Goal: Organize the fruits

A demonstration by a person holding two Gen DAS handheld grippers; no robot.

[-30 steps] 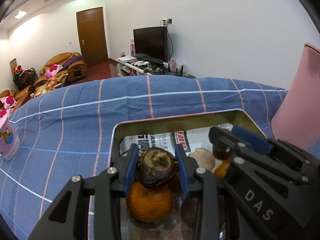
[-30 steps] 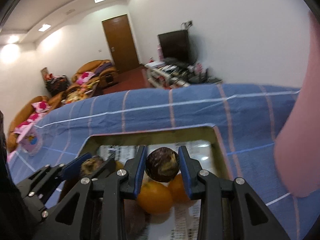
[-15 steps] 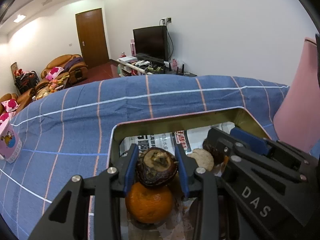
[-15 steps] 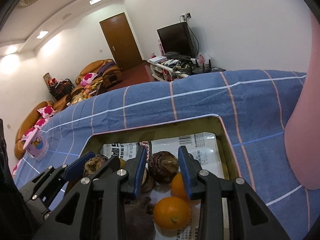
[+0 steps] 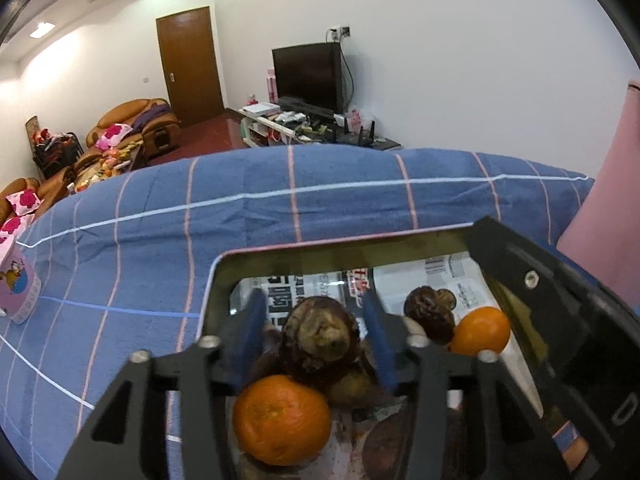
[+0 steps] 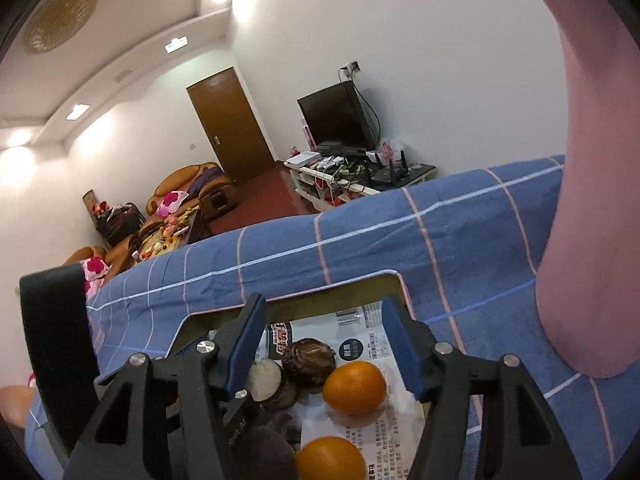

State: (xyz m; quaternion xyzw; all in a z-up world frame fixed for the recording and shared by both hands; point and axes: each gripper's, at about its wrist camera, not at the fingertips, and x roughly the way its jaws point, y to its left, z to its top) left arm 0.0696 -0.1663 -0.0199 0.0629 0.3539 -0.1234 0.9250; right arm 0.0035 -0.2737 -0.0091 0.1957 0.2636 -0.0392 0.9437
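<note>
left gripper [image 5: 316, 330] jaws spread w/ gaps both sides of a brown wrinkled fruit [image 5: 320, 338] sitting between the blue pads [image 5: 251, 330], no squeeze visible, not gripped. fruit perched on the pile, an orange [image 5: 282, 418] right under it at the near edge. right gripper [image 6: 324, 346] jaws wide apart, holding nothing, hovering above a 2nd brown fruit [image 6: 309, 362] lying on the newspaper [image 6: 360, 322], a pale round fruit [image 6: 264, 376] just to its left, two oranges [image 6: 352, 387] beside and nearer. all inside a rectangular metal tray [image 5: 218, 276] lined w/ printed paper. in left view, another dark fruit [image 5: 430, 314] touching an orange [image 5: 480, 330] toward tray's right side, right gripper's black body crossing over that corner. tray on a blue checked cloth [image 5: 160, 240] w/ pink and white lines. pink object [image 6: 580, 200] standing at far right on the cloth, small pink cup [image 5: 18, 286] at far left. beyond: tv [image 5: 308, 74], brown door [image 5: 190, 58], orange sofas [image 5: 132, 124].
</note>
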